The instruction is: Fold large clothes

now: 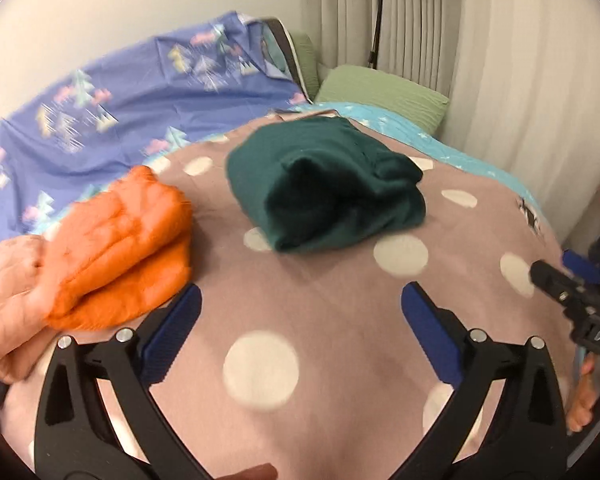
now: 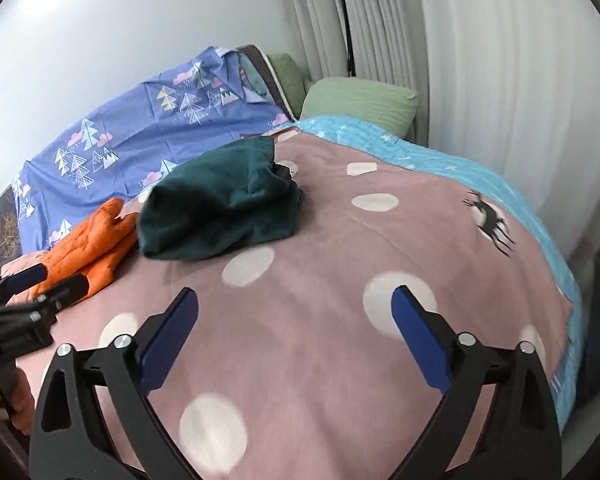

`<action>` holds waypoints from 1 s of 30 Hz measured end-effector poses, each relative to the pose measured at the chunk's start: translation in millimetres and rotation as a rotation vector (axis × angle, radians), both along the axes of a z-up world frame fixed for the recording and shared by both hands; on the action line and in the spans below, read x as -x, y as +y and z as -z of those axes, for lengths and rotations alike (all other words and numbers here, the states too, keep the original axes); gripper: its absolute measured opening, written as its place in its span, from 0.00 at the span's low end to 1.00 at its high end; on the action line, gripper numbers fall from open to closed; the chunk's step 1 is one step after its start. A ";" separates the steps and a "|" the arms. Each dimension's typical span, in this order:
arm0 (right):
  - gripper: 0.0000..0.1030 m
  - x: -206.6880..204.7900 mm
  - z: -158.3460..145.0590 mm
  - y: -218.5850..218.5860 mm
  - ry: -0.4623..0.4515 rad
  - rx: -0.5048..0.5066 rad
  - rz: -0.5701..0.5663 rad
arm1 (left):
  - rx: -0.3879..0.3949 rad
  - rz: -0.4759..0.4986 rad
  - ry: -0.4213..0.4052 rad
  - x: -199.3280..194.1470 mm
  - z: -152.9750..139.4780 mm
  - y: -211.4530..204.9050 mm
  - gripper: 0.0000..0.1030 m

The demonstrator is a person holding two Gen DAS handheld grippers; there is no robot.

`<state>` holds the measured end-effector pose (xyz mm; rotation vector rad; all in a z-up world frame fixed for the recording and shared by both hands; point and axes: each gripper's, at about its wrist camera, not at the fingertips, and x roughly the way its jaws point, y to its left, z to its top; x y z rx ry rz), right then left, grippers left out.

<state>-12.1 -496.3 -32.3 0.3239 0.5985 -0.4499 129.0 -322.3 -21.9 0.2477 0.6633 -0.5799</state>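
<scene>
In the left wrist view, the left hand-held gripper (image 1: 300,312) sits at the bottom of the frame. Its two blue pads are wide apart and nothing is between them. Under it lies a pink bedspread (image 1: 320,320) with big white dots. A dark green folded garment (image 1: 324,184) rests on the bedspread in the middle of the frame. An orange jacket (image 1: 116,244) lies at the left, beside the green one but not touching it. A blue sheet (image 1: 140,92) with little trees fills the upper left. A green pillow (image 1: 384,92) sits at the top, by the curtain (image 1: 420,20). The right hand-held gripper (image 1: 564,276) pokes in at the right edge.

In the right wrist view, the right hand-held gripper (image 2: 296,312) is at the bottom, also wide open and empty. The green garment (image 2: 220,204) lies left of the middle. The orange jacket (image 2: 88,248) is at the left, its edge right up against the green one. The left hand-held gripper (image 2: 48,284) shows at the left edge, in front of the jacket.
</scene>
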 end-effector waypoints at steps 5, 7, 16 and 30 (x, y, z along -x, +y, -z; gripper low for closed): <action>0.98 42.1 -10.4 48.5 -0.019 0.083 -0.008 | 0.023 -0.044 -0.011 61.0 14.0 42.3 0.98; 0.99 53.4 -15.4 64.0 -0.032 0.093 -0.027 | 0.031 -0.034 0.002 78.6 18.6 59.5 0.98; 0.99 84.9 -40.6 116.3 -0.056 0.212 -0.020 | 0.039 -0.088 -0.052 127.5 -1.7 115.0 0.98; 0.99 102.0 -49.6 154.9 -0.057 0.235 -0.062 | 0.060 -0.116 -0.079 170.2 -21.6 153.4 0.98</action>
